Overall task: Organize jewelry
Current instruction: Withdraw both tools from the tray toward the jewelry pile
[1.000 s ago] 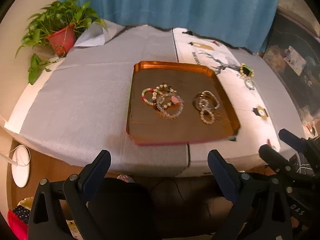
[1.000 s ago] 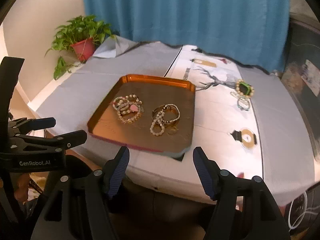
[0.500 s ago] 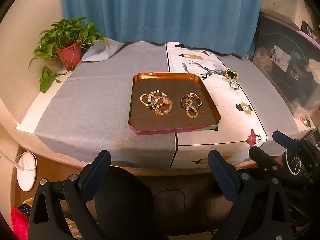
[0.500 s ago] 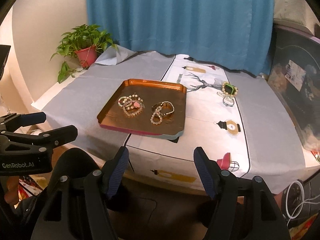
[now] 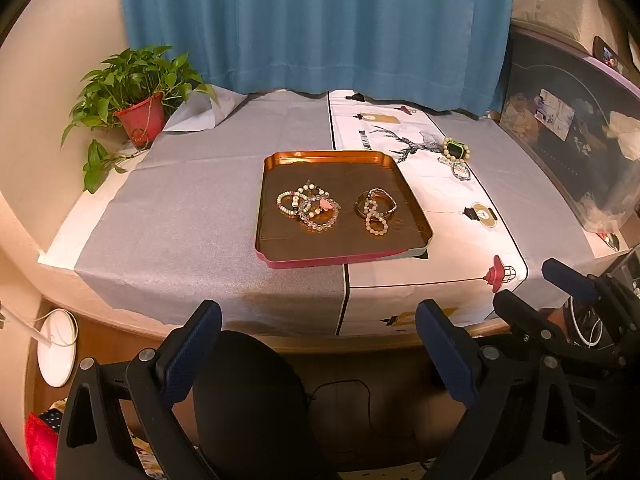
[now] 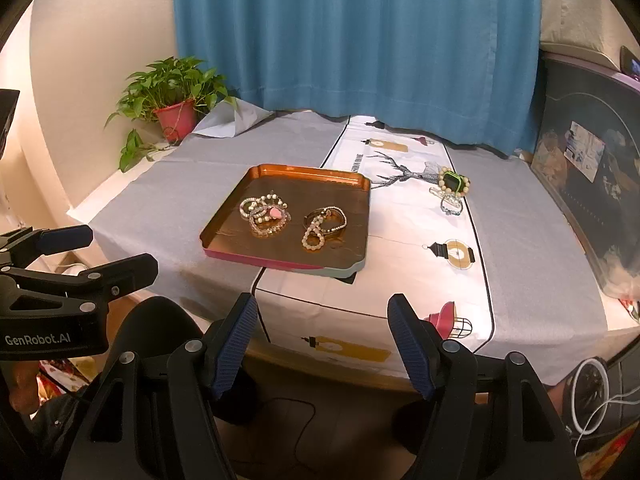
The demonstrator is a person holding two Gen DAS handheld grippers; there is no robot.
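Note:
An orange metal tray (image 5: 280, 248) (image 6: 224, 216) lies on the table and holds two heaps of bracelets: a beaded pile with a pink charm (image 5: 309, 207) (image 6: 265, 213) on the left and a metal-and-pearl pile (image 5: 375, 209) (image 6: 323, 227) on the right. More jewelry (image 5: 455, 156) (image 6: 451, 188) with a green piece rests on the white runner beyond the tray. My left gripper (image 5: 318, 350) and my right gripper (image 6: 323, 340) both hang open and empty in front of the table's near edge, well short of the tray.
A potted plant (image 5: 138, 114) (image 6: 176, 114) stands at the table's back left corner. A blue curtain (image 5: 316, 28) hangs behind. A dark chair back (image 5: 248, 404) sits below the table edge, and a dark cabinet (image 5: 576, 152) borders the right side.
Both grippers have pulled back and up from the table, so the tray looks smaller and farther. Both stay open; the jewelry has not moved.

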